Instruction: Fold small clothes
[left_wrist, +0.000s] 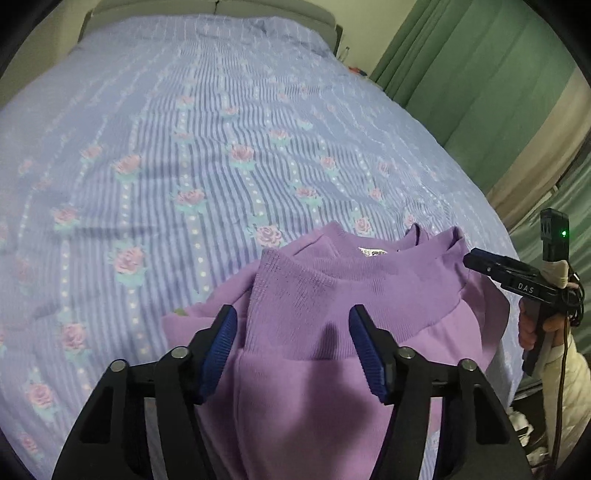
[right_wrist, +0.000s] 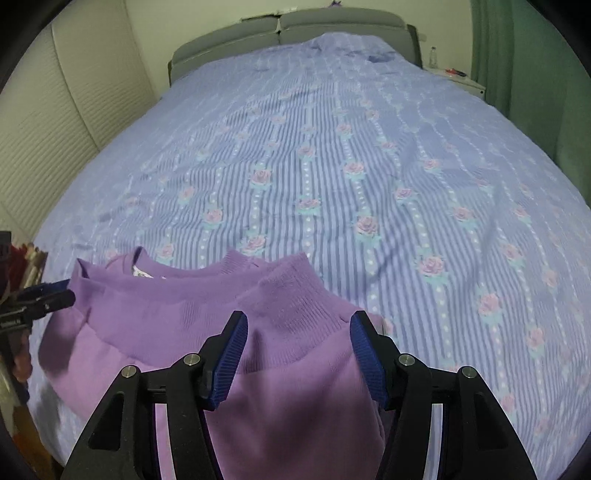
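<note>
Nearest, at lower centre of each wrist view, the left gripper (left_wrist: 293, 345) and right gripper (right_wrist: 299, 349) stand released, jaws straddling the purple sweater (left_wrist: 343, 295) without pinching it. Closing now risks catching one ribbed layer only, skewing the fold. It lies bunched, possibly doubled, on the near floral bedspread (right_wrist: 332, 166).

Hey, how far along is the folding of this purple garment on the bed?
Done: the purple garment lies on the bedspread, still rumpled. In hand: nothing; the left tool and right tool stand open over its ribbed band. Left: grip it and make the folds.
</note>
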